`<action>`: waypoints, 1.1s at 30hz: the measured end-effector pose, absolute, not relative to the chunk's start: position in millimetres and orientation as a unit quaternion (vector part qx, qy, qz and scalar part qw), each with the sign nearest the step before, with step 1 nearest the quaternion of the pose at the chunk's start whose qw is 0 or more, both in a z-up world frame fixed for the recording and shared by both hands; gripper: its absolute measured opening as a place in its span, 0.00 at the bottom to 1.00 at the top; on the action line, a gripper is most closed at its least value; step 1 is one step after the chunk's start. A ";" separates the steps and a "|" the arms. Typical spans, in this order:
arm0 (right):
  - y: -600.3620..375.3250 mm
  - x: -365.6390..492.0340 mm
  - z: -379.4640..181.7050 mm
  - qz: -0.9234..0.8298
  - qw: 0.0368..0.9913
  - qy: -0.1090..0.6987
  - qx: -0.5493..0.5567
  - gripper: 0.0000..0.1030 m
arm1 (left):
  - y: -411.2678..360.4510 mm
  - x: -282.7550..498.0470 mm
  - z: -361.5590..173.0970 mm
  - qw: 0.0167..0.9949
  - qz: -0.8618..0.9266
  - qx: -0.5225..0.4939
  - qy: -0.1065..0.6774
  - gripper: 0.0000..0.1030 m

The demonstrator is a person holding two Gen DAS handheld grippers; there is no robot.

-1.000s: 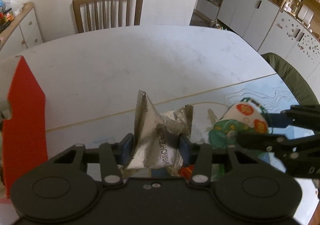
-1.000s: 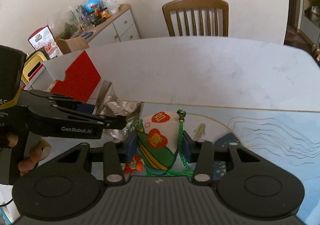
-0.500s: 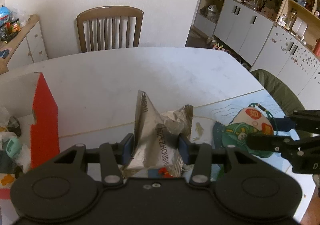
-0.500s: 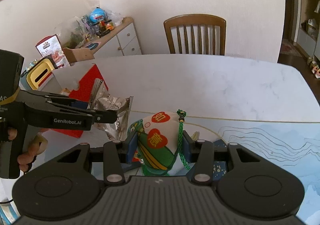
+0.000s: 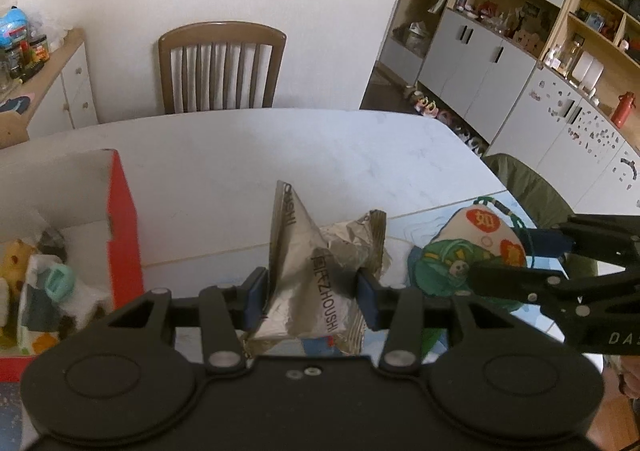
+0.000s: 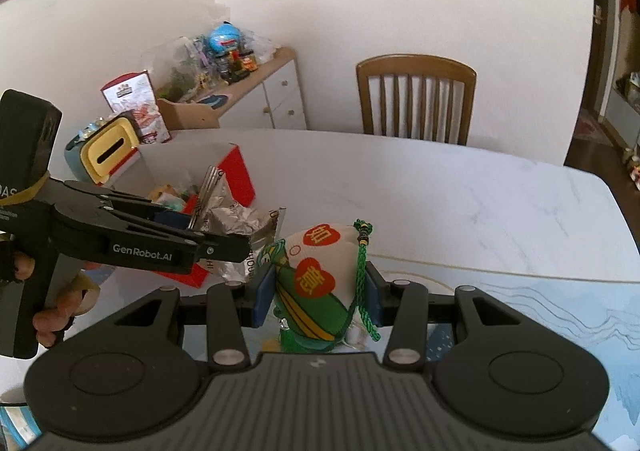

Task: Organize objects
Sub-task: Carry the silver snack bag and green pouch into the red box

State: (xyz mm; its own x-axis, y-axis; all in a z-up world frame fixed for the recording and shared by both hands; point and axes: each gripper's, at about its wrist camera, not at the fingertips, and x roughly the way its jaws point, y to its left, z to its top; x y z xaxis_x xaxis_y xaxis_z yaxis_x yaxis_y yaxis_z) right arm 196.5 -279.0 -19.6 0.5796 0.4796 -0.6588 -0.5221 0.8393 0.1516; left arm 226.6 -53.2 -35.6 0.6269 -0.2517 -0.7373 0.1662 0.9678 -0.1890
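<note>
Foil packet (image 5: 316, 271) pinched between the blue pads of the left gripper (image 5: 311, 297), held up above the white table (image 5: 280, 155). Packet is silver, crumpled, one sharp corner pointing up, black lettering down its front face. Pads press on both its sides.

Right gripper (image 6: 318, 301) clamps a stuffed pouch (image 6: 316, 287), white and green with red heart patches and a green braided cord (image 6: 362, 279) hanging down its right side. Pads touch both flanks of the pouch. Pouch is also off the table.

From the right wrist view the left gripper (image 6: 224, 243) comes in from the left, its tip just beside the pouch, foil packet (image 6: 232, 223) sticking out past its fingers. From the left wrist view the right gripper (image 5: 516, 263) comes in from the right, with the pouch (image 5: 468, 251) near the packet; can't tell if the two things touch.

Red box (image 5: 122, 227) sits on the table left of the left gripper, open at the top, white inside, holding a jumble of small things: something yellow, something teal, the rest too small to tell. Same box (image 6: 240, 175) shows behind the left gripper in the right wrist view.

Wooden chair (image 5: 222, 67) stands at the far side of the table. Blue printed mat (image 6: 560, 315) covers the near right part of the table. Low cabinet (image 6: 256, 91) against the wall, clutter on top.
</note>
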 end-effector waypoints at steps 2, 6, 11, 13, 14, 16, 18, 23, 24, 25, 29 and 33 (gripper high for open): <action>-270.0 194.8 -15.0 0.285 0.888 0.359 -0.032 0.43 | -44.0 224.3 -31.8 0.901 -0.116 -0.056 0.415 0.44; -250.5 192.1 -7.3 0.287 0.888 0.357 -0.035 0.43 | -21.6 220.7 -23.5 0.898 -0.115 -0.075 0.417 0.44; -223.1 190.4 -0.1 0.291 0.889 0.351 -0.045 0.43 | 7.4 221.3 -17.9 0.897 -0.105 -0.091 0.419 0.44; -211.0 190.3 2.2 0.293 0.889 0.348 -0.051 0.43 | 19.6 220.9 -15.8 0.898 -0.101 -0.093 0.418 0.44; -204.9 190.6 3.3 0.294 0.889 0.347 -0.051 0.43 | 25.8 220.7 -14.9 0.898 -0.099 -0.095 0.418 0.44; -192.0 191.2 5.5 0.299 0.888 0.345 -0.053 0.43 | 37.4 218.9 -13.3 0.900 -0.094 -0.094 0.416 0.44; -177.9 192.0 6.3 0.301 0.888 0.343 -0.059 0.43 | 50.7 216.5 -11.6 0.901 -0.088 -0.094 0.414 0.44; -141.9 197.0 7.0 0.310 0.883 0.344 -0.072 0.43 | 84.9 216.7 -8.9 0.902 -0.071 -0.096 0.415 0.44; -135.1 197.9 6.9 0.311 0.883 0.344 -0.075 0.43 | 92.4 217.6 -8.3 0.902 -0.068 -0.097 0.416 0.44; -127.9 199.1 6.7 0.312 0.882 0.346 -0.078 0.43 | 100.0 218.3 -7.8 0.902 -0.064 -0.098 0.416 0.44; -100.2 204.3 6.5 0.317 0.879 0.347 -0.085 0.43 | 128.6 220.3 -6.6 0.904 -0.050 -0.099 0.414 0.44; -72.8 212.6 10.5 0.321 0.879 0.340 -0.091 0.43 | 155.2 224.8 -6.5 0.905 -0.035 -0.099 0.413 0.44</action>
